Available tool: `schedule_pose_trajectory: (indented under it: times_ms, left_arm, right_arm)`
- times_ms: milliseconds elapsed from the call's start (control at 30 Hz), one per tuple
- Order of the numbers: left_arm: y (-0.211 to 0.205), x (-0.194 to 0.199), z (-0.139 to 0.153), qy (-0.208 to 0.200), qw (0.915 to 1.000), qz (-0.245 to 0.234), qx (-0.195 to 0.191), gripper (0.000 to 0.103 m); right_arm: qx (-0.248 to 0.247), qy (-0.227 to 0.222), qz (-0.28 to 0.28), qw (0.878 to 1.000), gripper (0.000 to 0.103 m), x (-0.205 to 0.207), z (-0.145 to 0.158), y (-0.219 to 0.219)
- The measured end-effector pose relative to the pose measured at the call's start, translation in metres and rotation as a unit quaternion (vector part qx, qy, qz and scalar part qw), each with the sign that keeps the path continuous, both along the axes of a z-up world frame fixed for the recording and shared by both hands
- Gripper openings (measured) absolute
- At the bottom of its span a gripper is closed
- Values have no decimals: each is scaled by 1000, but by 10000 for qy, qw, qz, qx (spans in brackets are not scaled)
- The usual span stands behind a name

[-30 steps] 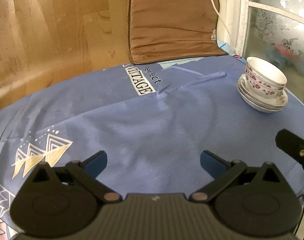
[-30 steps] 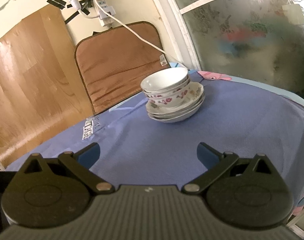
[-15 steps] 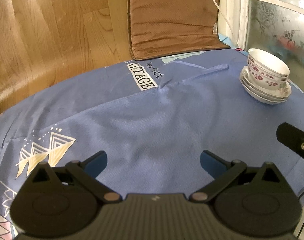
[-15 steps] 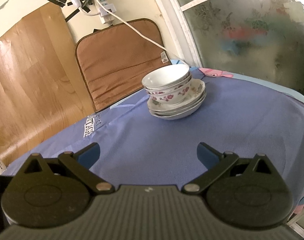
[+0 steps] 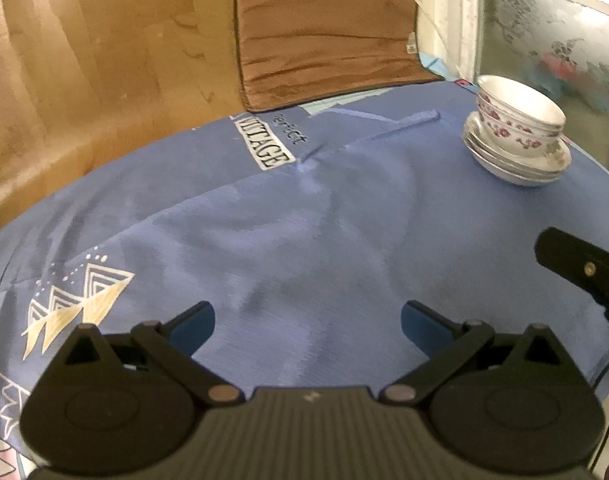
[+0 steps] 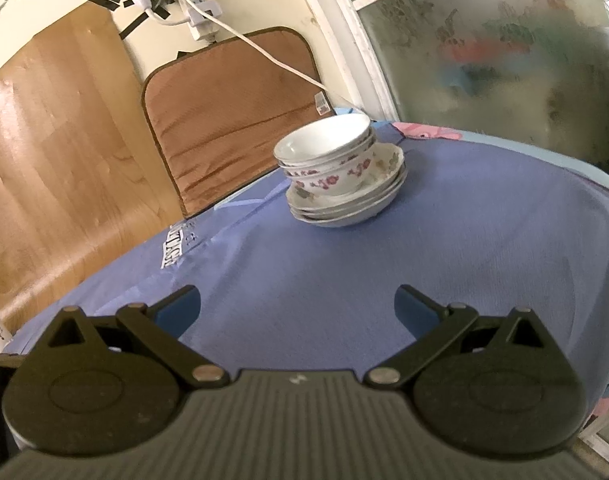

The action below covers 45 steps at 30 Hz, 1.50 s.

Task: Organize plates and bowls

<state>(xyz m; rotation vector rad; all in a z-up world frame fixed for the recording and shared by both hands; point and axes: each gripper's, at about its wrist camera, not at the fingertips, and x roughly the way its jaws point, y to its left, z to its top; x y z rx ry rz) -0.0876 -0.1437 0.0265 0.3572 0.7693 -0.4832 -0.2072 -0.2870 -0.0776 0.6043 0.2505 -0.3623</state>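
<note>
While both your left gripper (image 5: pixel 307 322) and right gripper (image 6: pixel 297 306) hang spread and empty, well short of the stacked bowls (image 6: pixel 329 162), approach the top rim squarely

Three nested bowls (image 6: pixel 324 160) sit on about four stacked plates (image 6: pixel 346 206).

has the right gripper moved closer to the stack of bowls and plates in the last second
Yes. In the right wrist view the stack of bowls and plates looms larger against the brown cushion, so the right gripper has advanced toward it.
</note>
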Motion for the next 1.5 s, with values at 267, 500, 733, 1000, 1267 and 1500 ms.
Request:
schedule_pose_trajectory:
  times_ms: [267,500,733,1000,1267,1500]
  left_arm:
    - [-5,-5,-5,33,9998,-140,104,103]
    - [-7,-7,-6,67,9996,-225,133,103]
    - [-10,-10,-8,98,9994,-293,161,103]
    - [-11,-12,-10,141,9989,-391,203,103]
    - [-14,-15,-11,132,9985,-483,230,103]
    - [-13,-16,-11,130,9983,-509,233,103]
  right_arm:
    - [67,21,-31,10000,103,-1,-3,-2]
    - [63,-2,-44,10000,103,-2,-4,-2]
    - [74,-10,-57,10000,103,-3,-3,-2]
    - [102,2,-81,9999,103,-3,-4,-2]
    - [121,9,-91,9999,103,-3,-5,-2]
    - [124,12,-92,9999,103,-3,-5,-2]
